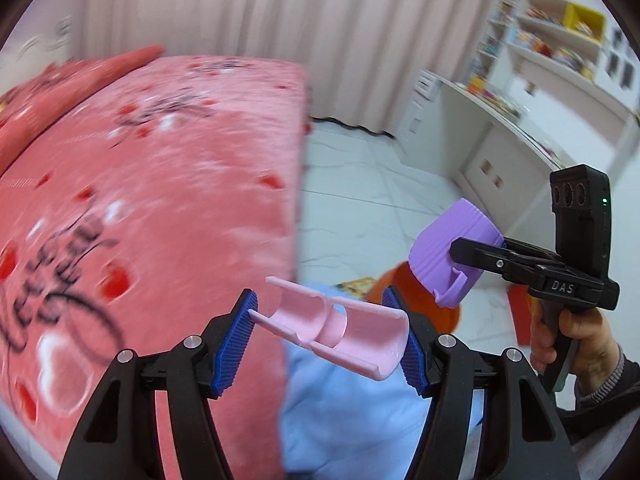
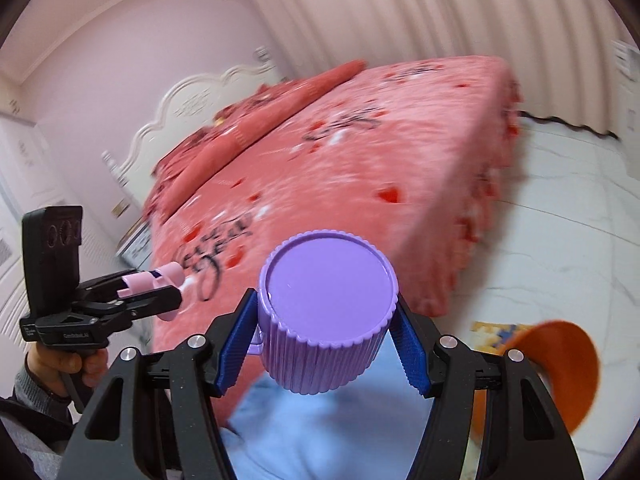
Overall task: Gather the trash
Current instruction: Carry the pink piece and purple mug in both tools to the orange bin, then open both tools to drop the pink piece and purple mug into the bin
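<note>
My left gripper point(image 1: 330, 336) is shut on a pink half-tube plastic piece point(image 1: 336, 326), held crosswise between its blue pads above the bed's edge. It also shows in the right wrist view point(image 2: 160, 284) at the left. My right gripper point(image 2: 326, 332) is shut on a ribbed purple cup point(image 2: 326, 312) with its flat base facing the camera. The same cup point(image 1: 448, 252) shows in the left wrist view at the right, held in the air. An orange bin point(image 2: 568, 368) stands on the floor at the lower right, partly hidden.
A bed with a pink-red printed blanket point(image 1: 160, 200) fills the left. A light blue cloth point(image 2: 340, 432) lies below the grippers. White marble floor point(image 1: 360, 184) runs to a white desk with shelves point(image 1: 540, 92). Colourful paper point(image 2: 496, 330) lies by the bin.
</note>
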`<state>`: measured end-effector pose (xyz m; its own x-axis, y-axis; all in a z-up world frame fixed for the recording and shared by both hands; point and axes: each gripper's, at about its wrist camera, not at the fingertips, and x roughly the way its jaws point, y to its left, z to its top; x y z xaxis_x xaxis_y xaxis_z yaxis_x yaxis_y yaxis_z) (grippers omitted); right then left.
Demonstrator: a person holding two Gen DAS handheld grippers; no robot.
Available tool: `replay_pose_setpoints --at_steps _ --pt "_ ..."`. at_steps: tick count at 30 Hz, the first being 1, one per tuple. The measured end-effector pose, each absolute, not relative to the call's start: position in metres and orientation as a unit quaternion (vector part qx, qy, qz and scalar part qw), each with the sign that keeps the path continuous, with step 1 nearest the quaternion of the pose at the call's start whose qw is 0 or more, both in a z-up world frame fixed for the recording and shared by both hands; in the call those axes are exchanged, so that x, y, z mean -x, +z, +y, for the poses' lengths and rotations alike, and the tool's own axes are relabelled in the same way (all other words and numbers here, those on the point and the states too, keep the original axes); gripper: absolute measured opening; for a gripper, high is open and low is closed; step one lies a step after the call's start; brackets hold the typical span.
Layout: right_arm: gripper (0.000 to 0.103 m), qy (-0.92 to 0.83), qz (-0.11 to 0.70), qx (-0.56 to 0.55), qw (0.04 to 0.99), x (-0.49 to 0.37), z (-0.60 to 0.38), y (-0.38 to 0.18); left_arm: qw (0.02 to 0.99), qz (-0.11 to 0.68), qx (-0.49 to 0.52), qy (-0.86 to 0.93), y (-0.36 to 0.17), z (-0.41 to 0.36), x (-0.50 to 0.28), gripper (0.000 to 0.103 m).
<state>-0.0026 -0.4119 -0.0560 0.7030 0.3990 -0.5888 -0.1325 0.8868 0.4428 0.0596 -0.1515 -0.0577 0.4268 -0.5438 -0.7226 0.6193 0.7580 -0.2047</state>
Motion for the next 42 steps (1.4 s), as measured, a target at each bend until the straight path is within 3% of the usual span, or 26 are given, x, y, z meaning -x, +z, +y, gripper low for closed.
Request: replay_pose_setpoints --at_steps 13,22,27,33,42 --pt "0.064 -0.041 0.339 -0.238 0.909 0.084 -0.569 -0.087 0.751 0.419 -0.137 -0.491 -0.085 -0.325 -0.06 0.066" --pt "0.064 -0.104 0.346 -0.265 0.894 0.113 -0.627 -0.117 0.685 0.45 -0.181 -0.544 -0.137 -0.412 -0.059 0.066" --pt "0.064 -0.12 0.356 -0.276 0.885 0.115 -0.642 -0.132 0.667 0.462 -0.194 -0.552 -0.153 -0.438 -0.066 0.068" --pt "0.064 -0.122 0.364 -0.279 0.88 0.108 -0.647 -0.144 0.664 0.471 -0.212 -0.541 -0.163 -0.446 -0.071 0.084" --pt "0.064 -0.09 0.383 -0.273 0.878 0.082 -0.632 -0.156 0.684 0.479 -0.206 -0.511 -0.158 -0.428 -0.079 0.084"
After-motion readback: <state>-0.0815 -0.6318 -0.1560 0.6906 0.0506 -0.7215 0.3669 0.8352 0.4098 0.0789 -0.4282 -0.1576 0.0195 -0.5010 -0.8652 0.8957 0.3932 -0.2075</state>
